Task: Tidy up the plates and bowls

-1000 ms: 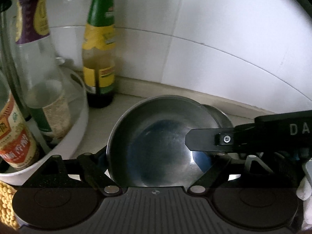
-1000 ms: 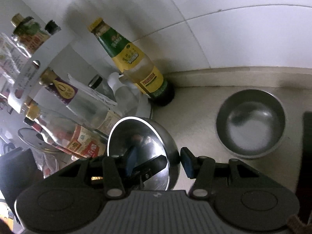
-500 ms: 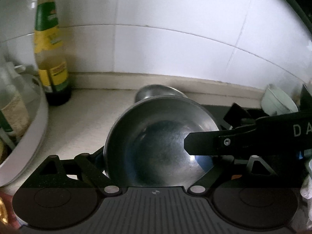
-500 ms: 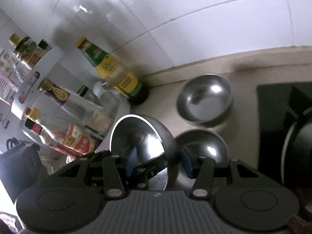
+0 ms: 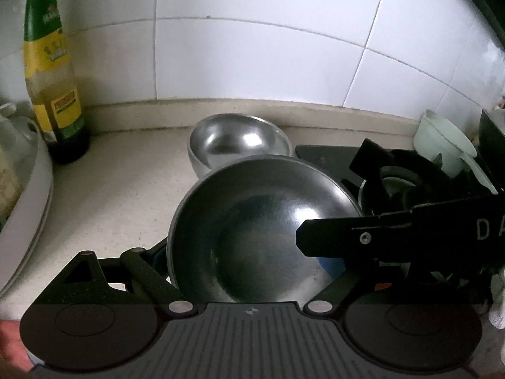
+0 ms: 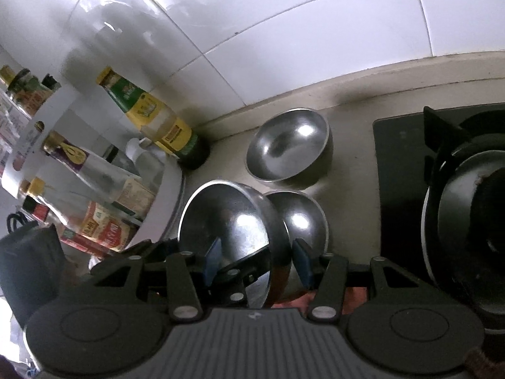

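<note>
A green-and-yellow-labelled bottle [image 6: 157, 120] is seen standing on the pale bench [image 5: 120, 189] against the white tiled wall [image 5: 252, 47], just beside a white round rack [image 6: 164, 195] loaded with bottles, while a black stove [image 6: 407, 170] carrying a dark pan [image 6: 467, 221] is seen at the right.

Both views swing right along the surface [image 5: 120, 195], away from the bottle rack [image 6: 157, 208]. The steel bowl on the surface [image 5: 240, 140], a second ago hidden behind the held bowl [image 5: 262, 230] in the left view, now shows fully. The stove [image 6: 401, 164] and its black pot [image 6: 467, 208] slide into frame at right.
</note>
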Demonstrator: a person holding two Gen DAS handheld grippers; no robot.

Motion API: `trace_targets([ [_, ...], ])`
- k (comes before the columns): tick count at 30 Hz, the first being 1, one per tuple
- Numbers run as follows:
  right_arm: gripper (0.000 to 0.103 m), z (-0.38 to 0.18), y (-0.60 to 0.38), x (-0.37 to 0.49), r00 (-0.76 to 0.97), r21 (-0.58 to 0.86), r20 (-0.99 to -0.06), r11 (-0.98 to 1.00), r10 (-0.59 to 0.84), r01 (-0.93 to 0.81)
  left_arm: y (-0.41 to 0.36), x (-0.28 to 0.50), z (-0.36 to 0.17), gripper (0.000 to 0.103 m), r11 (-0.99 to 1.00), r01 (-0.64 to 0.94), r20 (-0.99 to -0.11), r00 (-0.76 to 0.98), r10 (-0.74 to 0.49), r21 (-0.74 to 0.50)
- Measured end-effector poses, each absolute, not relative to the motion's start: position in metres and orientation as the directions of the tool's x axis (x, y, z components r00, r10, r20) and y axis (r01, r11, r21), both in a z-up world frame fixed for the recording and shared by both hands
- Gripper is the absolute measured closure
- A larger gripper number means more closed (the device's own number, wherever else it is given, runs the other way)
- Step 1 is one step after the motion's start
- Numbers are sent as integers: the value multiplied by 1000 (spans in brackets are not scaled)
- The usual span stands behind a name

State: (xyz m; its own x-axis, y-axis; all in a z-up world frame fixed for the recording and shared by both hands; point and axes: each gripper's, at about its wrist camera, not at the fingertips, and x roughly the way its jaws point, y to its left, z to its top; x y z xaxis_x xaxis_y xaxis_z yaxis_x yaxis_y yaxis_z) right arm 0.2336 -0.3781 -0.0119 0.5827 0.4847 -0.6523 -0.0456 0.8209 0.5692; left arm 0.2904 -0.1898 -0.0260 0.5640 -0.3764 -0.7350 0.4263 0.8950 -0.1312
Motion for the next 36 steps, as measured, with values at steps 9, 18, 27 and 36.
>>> trace_targets([
  [9,55,-15,-371,239,584,534,-668,844,461,-56,-190,296,-31,13,895,424,-745,552,-374,-135],
  [18,51,-19,-363,243,591,466,-689,881,420,-82,-186,299,-34,15,897,421,-749,551,-368,-131],
  [27,50,-10,-368,241,641,374,-686,923,343,-92,-170,302,-23,15,915,385,-729,592,-344,-119],
  [36,50,-20,-382,238,659,378,-688,925,303,-31,-150,299,-9,14,940,326,-707,640,-300,-103],
])
